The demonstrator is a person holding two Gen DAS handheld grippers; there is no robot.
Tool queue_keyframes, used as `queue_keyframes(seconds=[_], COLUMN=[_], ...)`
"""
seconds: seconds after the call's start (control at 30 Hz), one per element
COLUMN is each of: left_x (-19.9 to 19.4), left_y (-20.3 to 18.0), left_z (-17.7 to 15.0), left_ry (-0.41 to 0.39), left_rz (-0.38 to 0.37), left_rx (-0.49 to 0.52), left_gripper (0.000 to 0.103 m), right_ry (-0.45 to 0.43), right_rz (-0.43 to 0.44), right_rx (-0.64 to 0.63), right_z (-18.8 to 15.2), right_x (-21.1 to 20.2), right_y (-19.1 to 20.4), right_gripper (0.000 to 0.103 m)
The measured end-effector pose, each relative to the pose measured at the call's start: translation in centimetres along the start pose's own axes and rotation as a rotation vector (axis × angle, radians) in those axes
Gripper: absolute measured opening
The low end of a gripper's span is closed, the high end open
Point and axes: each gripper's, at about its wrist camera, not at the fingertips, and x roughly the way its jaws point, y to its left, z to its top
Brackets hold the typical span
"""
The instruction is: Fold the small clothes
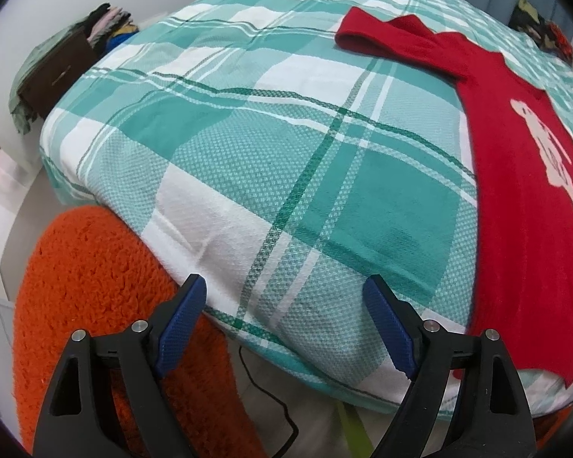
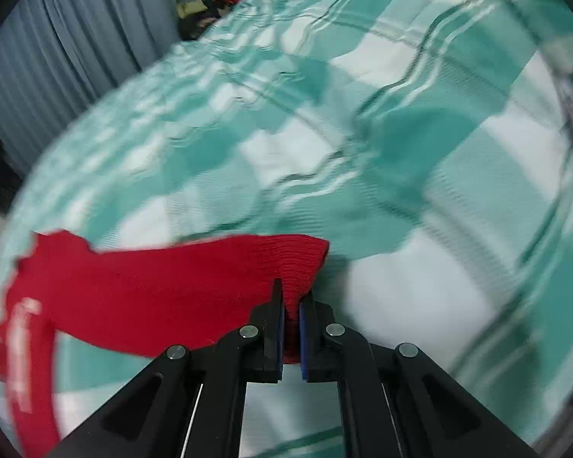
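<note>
While clamped, red sweater (image 2: pixel 141 290) sleeve sits between right fingers (image 2: pixel 275 305).

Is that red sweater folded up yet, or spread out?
Spread out: the red sweater lies flat, one sleeve stretched across the bedspread; the right gripper pinches the other cuff.

Red sweater (image 1: pixel 515 175) lies on green-checked bed (image 1: pixel 248 145).

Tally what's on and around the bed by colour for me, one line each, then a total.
Red: 1, the red sweater, its sleeve cuff pinched in the right gripper
Teal and white: 1, the plaid bedspread
Orange: 1, the fuzzy orange cushion beside the bed
Total: 3
</note>
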Motion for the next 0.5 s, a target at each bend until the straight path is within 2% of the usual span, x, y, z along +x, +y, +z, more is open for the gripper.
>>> queue_keyframes(seconds=[0.07,0.2,0.3,0.37,0.47,0.5], left_x=[0.0,-0.2,-0.2,-0.1,0.0,0.0], left_y=[-0.3,-0.1,0.2,0.2,0.1,0.0], left_z=[0.0,-0.3,-0.2,-0.2,-0.3,-0.3], left_ry=[-0.004,0.000,0.007,0.008,0.006,0.004], left_rz=[0.010,0.000,-0.012,-0.014,-0.008,-0.004], left_rx=[0.011,0.016,0.007,0.004,0.007,0.009], left_gripper=[0.086,0.086,0.086,0.087,0.087,0.087], right_ry=[0.043,0.043,0.061,0.076,0.017,0.031], right_rz=[-0.048,-0.114,-0.019,0.073,0.120,0.162], right_rx=[-0.044,-0.100,-0.017,0.069,0.180,0.209], right_z=[-0.4,-0.8,-0.4,-0.3,-0.6,-0.7], right_x=[1.1,2.0,2.0,0.6,-2.2,-2.5], right_y=[0.6,1.3,-0.2,-2.4,-5.2,-5.8], right_gripper=[0.005,0.006,0.018,0.045,0.046,0.045])
